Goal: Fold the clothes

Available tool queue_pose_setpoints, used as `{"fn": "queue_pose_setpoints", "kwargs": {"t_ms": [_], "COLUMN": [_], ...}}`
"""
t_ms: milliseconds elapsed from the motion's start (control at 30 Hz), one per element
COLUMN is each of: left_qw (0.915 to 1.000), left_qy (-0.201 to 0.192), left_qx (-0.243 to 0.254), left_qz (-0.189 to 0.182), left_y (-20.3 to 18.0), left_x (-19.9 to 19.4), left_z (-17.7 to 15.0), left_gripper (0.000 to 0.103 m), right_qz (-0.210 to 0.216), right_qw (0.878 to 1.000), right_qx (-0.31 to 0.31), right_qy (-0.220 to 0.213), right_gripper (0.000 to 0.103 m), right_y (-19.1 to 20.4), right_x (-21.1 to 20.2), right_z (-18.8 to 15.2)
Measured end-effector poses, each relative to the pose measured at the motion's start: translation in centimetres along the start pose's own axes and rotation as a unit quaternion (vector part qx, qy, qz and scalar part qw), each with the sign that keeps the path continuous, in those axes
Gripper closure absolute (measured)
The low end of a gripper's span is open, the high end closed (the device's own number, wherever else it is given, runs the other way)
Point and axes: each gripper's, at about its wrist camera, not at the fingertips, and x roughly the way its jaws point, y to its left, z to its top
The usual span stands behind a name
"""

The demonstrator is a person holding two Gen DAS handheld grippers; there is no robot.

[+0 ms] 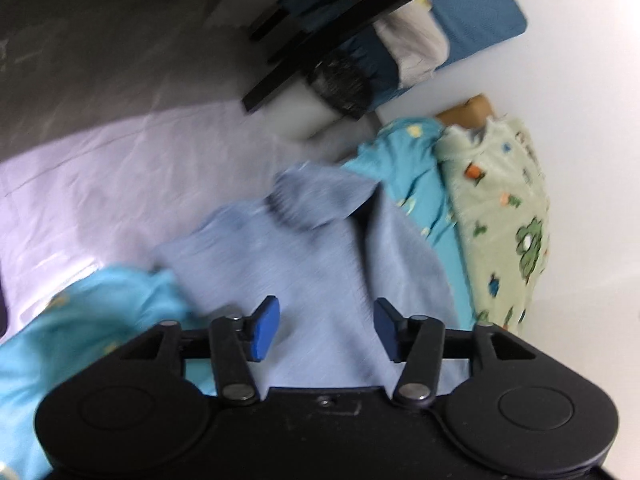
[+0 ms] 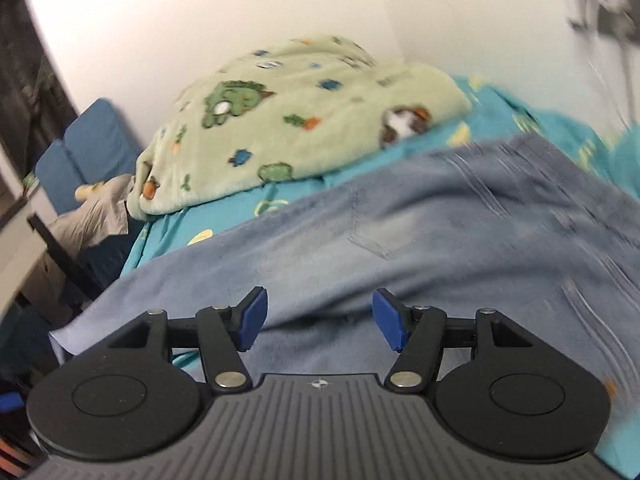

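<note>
Left gripper (image 1: 326, 330) and right gripper (image 2: 320, 320) both spread, empty — poised over blue jeans (image 2: 400, 240) on bed, likely seeking fold edges.

no readable text, labels, brands or numbers anywhere

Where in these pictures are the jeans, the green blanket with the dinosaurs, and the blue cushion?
jeans (image 2: 440, 224): right wrist view, on the denim near the back pocket.
green dinosaur blanket (image 2: 288, 128): right wrist view, on the middle of the fleece heap.
blue cushion (image 1: 478, 20): left wrist view, on the middle of its face, by the wall.
</note>
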Motion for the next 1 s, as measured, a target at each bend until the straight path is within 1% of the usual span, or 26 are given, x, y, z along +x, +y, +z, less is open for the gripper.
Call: {"fn": "queue_pose_setpoints", "kwargs": {"t_ms": [67,200,267,333,367,433,467,500,533,567,600,633,667,733,800,833,867,900,933,1000], "left_qw": [0.9995,0.9945,0.9912,0.9898,0.9892,0.9894,0.9894,0.9895,0.99,0.9903,0.991,0.9926,0.9933,0.9946,0.9955,0.9957,0.9954,0.9951,0.9947,0.9934], "left_qy": [0.02,0.051,0.071,0.082,0.085,0.079,0.077,0.074,0.074,0.075,0.073,0.068,0.061,0.047,0.036,0.03,0.024,0.018,0.012,0.002], "left_qx": [-0.025,-0.09,-0.109,-0.109,-0.108,-0.104,-0.102,-0.098,-0.09,-0.083,-0.073,-0.061,-0.057,-0.05,-0.038,-0.033,-0.033,-0.033,-0.034,-0.048], "left_qz": [0.0,-0.016,-0.025,-0.043,-0.051,-0.063,-0.07,-0.075,-0.079,-0.083,-0.084,-0.08,-0.079,-0.078,-0.08,-0.082,-0.087,-0.092,-0.097,-0.104], "left_y": [1.9,4.9,5.6,5.8,5.8,5.5,5.4,5.2,4.8,4.5,4.1,3.7,3.5,3.2,2.7,2.5,2.2,2.0,1.9,1.8], "left_x": [-0.3,1.4,2.7,3.9,4.5,5.4,5.9,6.3,6.7,7.0,7.2,7.1,6.8,6.0,4.8,4.2,3.5,2.7,2.0,0.4], "left_z": [-0.4,-0.7,-1.0,-1.1,-1.2,-1.1,-1.1,-1.1,-1.0,-0.9,-0.8,-0.8,-0.8,-0.9,-1.1,-1.2,-1.4,-1.6,-1.8,-2.0], "left_gripper": [0.05,0.048,0.048,0.049,0.051,0.052,0.055,0.068,0.075,0.087,0.1,0.1,0.101,0.101,0.101,0.101,0.101,0.101,0.101,0.102], "right_qz": [0.014,-0.004,-0.027,-0.052,-0.073,-0.126,-0.146,-0.161,-0.174,-0.183,-0.182,-0.172,-0.152,-0.113,-0.105,-0.109,-0.111,-0.112,-0.113,-0.112], "right_qw": [1.0,0.996,0.993,0.989,0.986,0.977,0.971,0.966,0.96,0.956,0.954,0.955,0.956,0.957,0.953,0.951,0.951,0.95,0.95,0.95], "right_qx": [0.023,0.08,0.103,0.125,0.135,0.16,0.177,0.196,0.215,0.229,0.237,0.243,0.249,0.264,0.281,0.286,0.288,0.288,0.29,0.291], "right_qy": [-0.006,-0.027,-0.04,-0.053,-0.061,-0.068,-0.063,-0.054,-0.041,-0.024,-0.007,0.008,0.021,0.031,0.038,0.042,0.04,0.036,0.035,0.03], "right_gripper": [0.04,0.04,0.04,0.037,0.034,0.032,0.032,0.032,0.032,0.032,0.031,0.031,0.031,0.032,0.032,0.035,0.048,0.065,0.086,0.09], "right_y": [-0.9,-3.8,-6.2,-8.7,-10.1,-13.3,-15.0,-16.6,-18.1,-19.3,-20.4,-21.0,-21.5,-21.9,-22.3,-22.5,-22.7,-22.8,-22.8,-22.5], "right_x": [-2.1,-5.7,-7.7,-9.6,-10.6,-12.3,-12.8,-13.0,-12.9,-12.6,-12.1,-11.4,-10.5,-8.6,-7.3,-6.4,-5.9,-5.5,-5.4,-5.6], "right_z": [0.7,2.8,3.5,4.3,4.6,4.4,4.3,4.0,3.5,2.9,2.5,2.0,1.5,0.8,0.4,0.4,0.7,1.0,1.3,1.9]}}
